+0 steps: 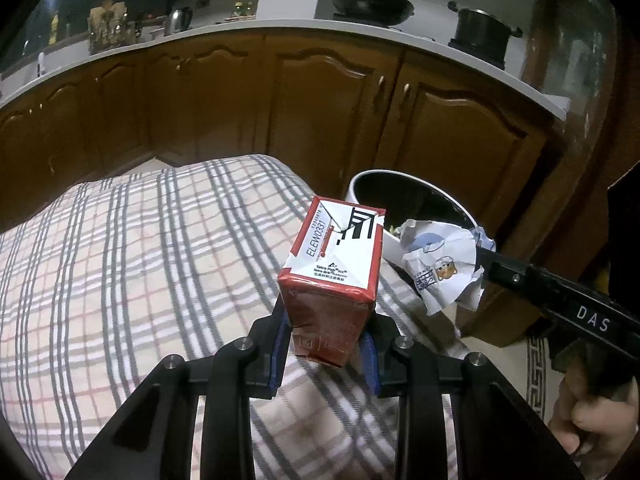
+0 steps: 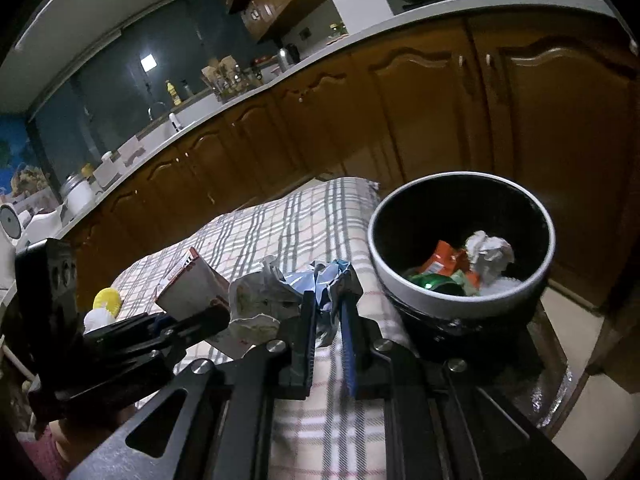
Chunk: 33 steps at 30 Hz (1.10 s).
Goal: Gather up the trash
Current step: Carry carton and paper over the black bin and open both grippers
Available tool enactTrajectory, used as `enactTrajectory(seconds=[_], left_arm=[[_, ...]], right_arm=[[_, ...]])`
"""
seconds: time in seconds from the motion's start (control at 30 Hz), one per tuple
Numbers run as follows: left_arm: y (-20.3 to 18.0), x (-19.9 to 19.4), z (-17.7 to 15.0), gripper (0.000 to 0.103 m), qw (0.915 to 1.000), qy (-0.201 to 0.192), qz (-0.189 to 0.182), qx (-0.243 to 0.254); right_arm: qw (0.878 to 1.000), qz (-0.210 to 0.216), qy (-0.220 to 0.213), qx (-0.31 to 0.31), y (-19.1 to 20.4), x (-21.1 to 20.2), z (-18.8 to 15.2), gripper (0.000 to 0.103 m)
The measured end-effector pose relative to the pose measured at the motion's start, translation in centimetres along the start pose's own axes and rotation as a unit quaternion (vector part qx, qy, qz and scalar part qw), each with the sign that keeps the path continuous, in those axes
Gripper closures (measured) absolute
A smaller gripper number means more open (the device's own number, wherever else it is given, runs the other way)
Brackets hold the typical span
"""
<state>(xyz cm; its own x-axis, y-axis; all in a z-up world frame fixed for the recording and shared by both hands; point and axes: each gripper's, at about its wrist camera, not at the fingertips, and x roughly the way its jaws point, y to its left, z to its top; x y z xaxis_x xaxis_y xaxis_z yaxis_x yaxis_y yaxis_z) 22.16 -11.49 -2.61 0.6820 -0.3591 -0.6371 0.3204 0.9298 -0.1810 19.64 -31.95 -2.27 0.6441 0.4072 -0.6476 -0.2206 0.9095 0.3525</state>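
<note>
Left wrist view: left gripper (image 1: 326, 344) clamps a red drink carton (image 1: 334, 276) above the plaid tablecloth (image 1: 140, 260). Right gripper (image 2: 326, 312) pinches a crumpled wrapper (image 2: 280, 292) beside the trash bin (image 2: 376, 256).

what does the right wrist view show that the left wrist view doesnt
Only the right view looks into the bin: an orange wrapper, a green packet and a paper ball.

Only the left view shows the pot and the carton's printed end.

Both show the carton in the left tongs, the crumpled wrapper in the right tongs, the plaid cloth and the wok.
</note>
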Motion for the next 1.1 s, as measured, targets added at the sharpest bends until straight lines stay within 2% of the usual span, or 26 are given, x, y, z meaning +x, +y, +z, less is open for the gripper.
enactTrajectory(seconds=[0.67, 1.1], left_arm=[[-3.7, 2.4, 1.6, 0.074, 0.9991, 0.009, -0.02, 0.035], [-5.7, 5.9, 3.4, 0.074, 0.9978, 0.024, -0.037, 0.05]], right_arm=[[0.999, -0.032, -0.023, 0.035, -4.9, -2.7, -0.2, 0.091], [0.997, -0.054, -0.028, 0.044, -7.6, -2.9, 0.9, 0.091]])
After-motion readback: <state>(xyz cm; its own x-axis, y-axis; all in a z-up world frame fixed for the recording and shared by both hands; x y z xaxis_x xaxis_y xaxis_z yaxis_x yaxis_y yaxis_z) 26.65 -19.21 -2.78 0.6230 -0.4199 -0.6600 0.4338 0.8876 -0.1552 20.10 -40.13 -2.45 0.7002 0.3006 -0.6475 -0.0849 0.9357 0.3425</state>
